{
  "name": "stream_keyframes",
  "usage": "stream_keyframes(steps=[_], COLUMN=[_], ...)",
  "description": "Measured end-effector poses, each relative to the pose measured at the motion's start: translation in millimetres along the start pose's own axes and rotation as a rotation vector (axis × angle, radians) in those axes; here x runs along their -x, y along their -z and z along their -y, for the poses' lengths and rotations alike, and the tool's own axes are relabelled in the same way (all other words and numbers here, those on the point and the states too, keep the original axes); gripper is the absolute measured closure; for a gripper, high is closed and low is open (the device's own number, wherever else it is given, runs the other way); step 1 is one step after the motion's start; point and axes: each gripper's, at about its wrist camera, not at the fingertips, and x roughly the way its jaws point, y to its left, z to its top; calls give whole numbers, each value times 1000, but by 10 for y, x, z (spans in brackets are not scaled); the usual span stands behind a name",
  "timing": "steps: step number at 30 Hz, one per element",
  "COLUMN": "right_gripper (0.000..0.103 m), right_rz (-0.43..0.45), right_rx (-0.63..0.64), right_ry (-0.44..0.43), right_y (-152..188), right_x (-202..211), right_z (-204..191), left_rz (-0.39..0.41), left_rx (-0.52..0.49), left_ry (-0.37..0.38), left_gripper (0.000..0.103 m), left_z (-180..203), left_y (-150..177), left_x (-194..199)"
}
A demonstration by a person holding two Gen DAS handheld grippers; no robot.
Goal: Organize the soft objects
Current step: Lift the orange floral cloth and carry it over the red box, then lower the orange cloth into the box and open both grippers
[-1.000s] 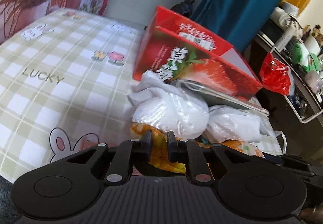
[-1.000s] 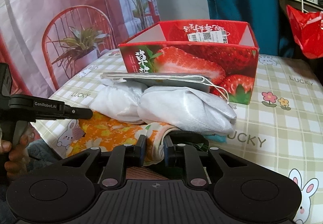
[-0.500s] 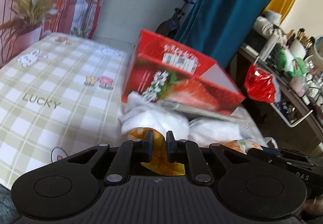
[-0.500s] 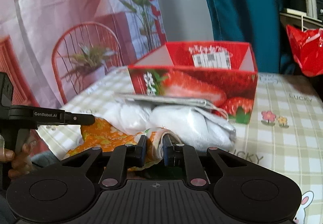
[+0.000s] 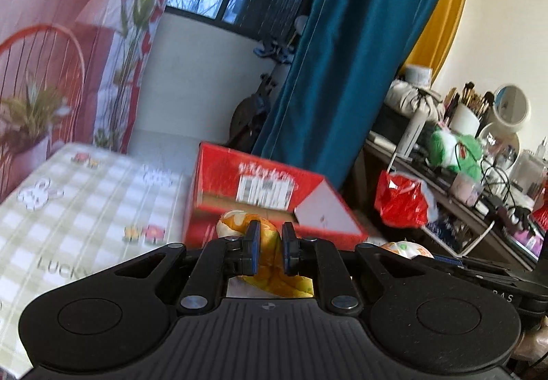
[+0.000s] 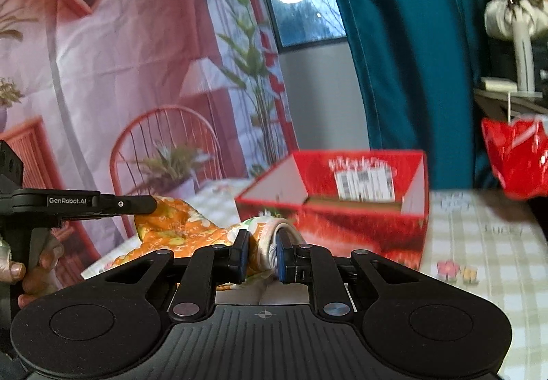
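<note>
Here your checked bed [image 5: 85, 209] fills the lower frame, the red strawberry box [image 6: 359, 205] sits mid-frame, and both your left gripper [image 5: 269, 251] and right gripper [image 6: 260, 255] are clamped on the orange floral cloth [image 6: 178, 229] bottom centre.

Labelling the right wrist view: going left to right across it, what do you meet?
Left claw → orange floral cloth → right claw → red strawberry box → red plastic bag.

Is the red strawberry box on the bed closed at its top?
No, the red box stands open, its inner walls and barcode label showing.
</note>
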Motion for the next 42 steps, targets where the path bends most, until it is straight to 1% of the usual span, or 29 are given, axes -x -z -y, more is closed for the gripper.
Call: stream_keyframes(steps=[6, 10, 16, 19, 21, 23, 25, 28, 31, 33, 37, 41, 42], right_gripper=[88, 88, 88, 88, 88, 88, 88, 88, 88, 88, 88, 88, 88], right_rz=[47, 59, 38, 23, 8, -15, -43, -90, -147, -179, -215, -238, -240], right_rx=[27, 22, 50, 60, 61, 62, 63, 53, 39, 37, 24, 12, 12], right_ry=[-8, -11, 19, 36, 44, 57, 70, 92, 102, 109, 132, 169, 182], right_y=[-292, -470, -712, -810, -858, -885, -904, -865, -770, -722, -696, -686, -690], right_x=[25, -23, -320, -521, -664, -836, -1036, -1309, -1545, -1687, -1953, -2187, -2246], right_z=[50, 150, 356, 504, 606, 699, 805, 939, 1057, 1108, 1244, 1370, 1390], left_rz=[48, 66, 67, 50, 25, -9, -52, -121, -166, -179, -187, -155, -152], left_rx=[-39, -64, -95, -111, -120, -124, -105, -77, -94, -95, -98, -141, -150], left_ry=[10, 7, -5, -22, -40, -60, -79, -96, -113, -120, -132, -155, -164], left_gripper=[89, 89, 89, 89, 89, 89, 89, 89, 89, 89, 89, 88, 85], left_z=[127, 183, 220, 191, 168, 124, 44, -82, -164, -204, -255, -169, -160], left_y=[-275, -470, -713, -791, -827, -844, -822, -727, -684, -708, -815, -918, -939], left_x=[-58, -221, -565, -802, -1016, -1238, -1449, -1708, -1943, -2075, -2329, -2519, -2569])
